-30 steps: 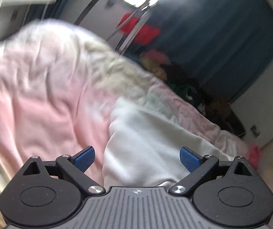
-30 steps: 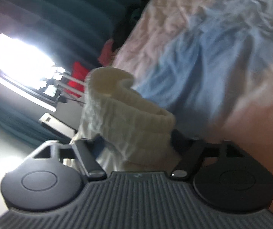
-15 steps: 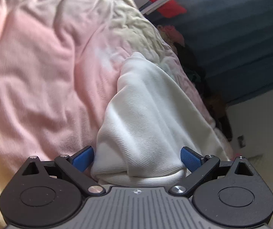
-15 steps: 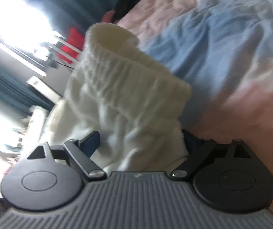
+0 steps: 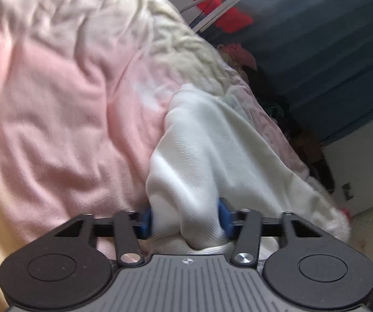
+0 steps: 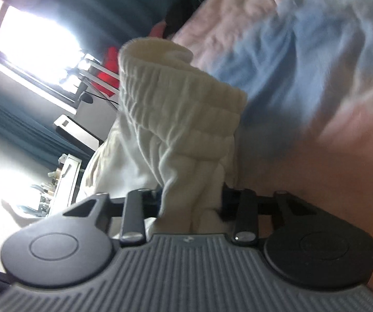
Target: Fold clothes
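Note:
A white garment (image 5: pixel 212 150) of fine ribbed cloth lies on a pink bedspread (image 5: pixel 51 109) and runs off to the right. My left gripper (image 5: pixel 185 219) is shut on a bunched fold at its near end, blue pads pressing in from both sides. In the right wrist view my right gripper (image 6: pixel 190 202) is shut on the garment's cream elastic waistband (image 6: pixel 176 98), which stands up in a gathered loop above the jaws. The right gripper's pads are mostly hidden by the cloth.
The bedspread (image 6: pixel 303 59) is pink, blue and cream and heavily wrinkled. A drying rack with red clothes (image 5: pixel 228 18) stands before dark teal curtains (image 5: pixel 329 52). A dark heap of clothes (image 5: pixel 277 98) lies by the bed's far edge. A bright window (image 6: pixel 35 39) and a white shelf (image 6: pixel 66 171) show at left.
Both grippers were open around the cloth half a second ago and have now shut on it. The left one came down onto the garment's end over the last second.

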